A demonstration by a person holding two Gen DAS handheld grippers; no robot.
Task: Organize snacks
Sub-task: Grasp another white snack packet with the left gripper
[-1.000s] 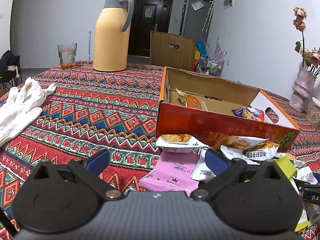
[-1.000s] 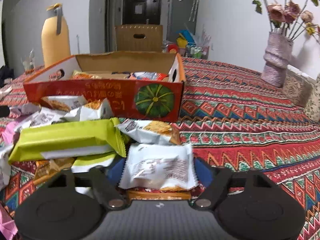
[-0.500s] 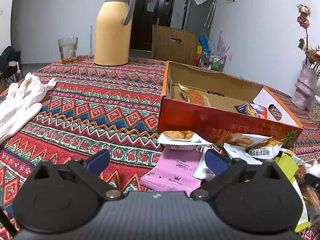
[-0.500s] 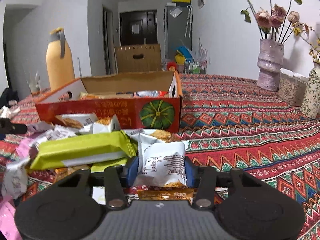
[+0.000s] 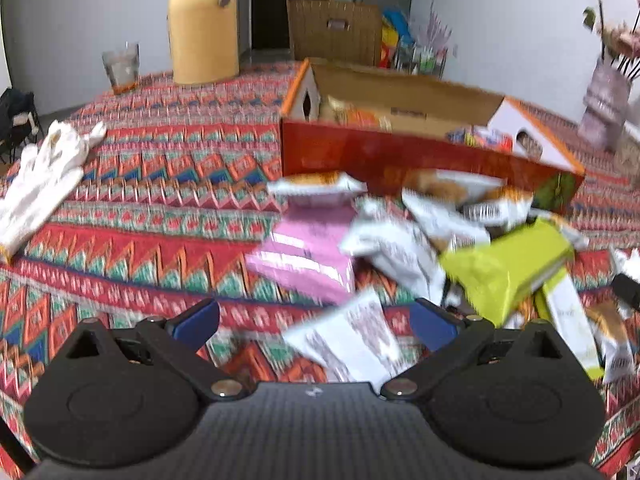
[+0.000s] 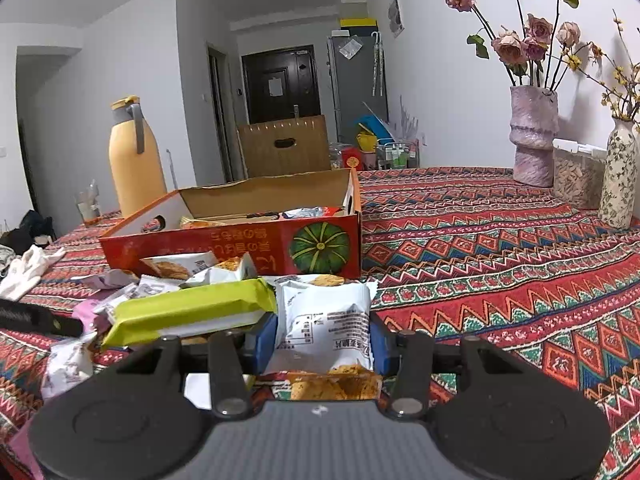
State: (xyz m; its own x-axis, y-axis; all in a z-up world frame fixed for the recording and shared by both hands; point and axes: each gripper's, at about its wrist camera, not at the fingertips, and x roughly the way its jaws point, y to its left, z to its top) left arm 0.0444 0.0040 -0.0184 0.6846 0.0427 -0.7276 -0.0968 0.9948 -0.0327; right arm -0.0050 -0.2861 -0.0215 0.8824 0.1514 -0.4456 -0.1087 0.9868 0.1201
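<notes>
A red cardboard box [image 5: 400, 156] [image 6: 240, 240] stands open on the patterned tablecloth with a few snack packs inside. A pile of snack packs lies in front of it: a pink pack [image 5: 308, 252], a green pack [image 5: 508, 264] [image 6: 188, 312] and several white packs. My right gripper [image 6: 322, 334] is shut on a white snack pack [image 6: 324, 320] and holds it above the table. My left gripper [image 5: 314, 318] is open and empty, hovering over a white pack [image 5: 348, 336] at the near edge of the pile. The left wrist view is blurred.
A yellow thermos [image 5: 202, 24] [image 6: 134, 164] and a glass [image 5: 120, 66] stand at the far left. A white glove [image 5: 44, 176] lies at left. Two vases [image 6: 534, 136] and a clear container [image 6: 578, 178] stand at the far right.
My right gripper closed on the white pack and lifted it. My left gripper rose and tilted down toward the pile, still open.
</notes>
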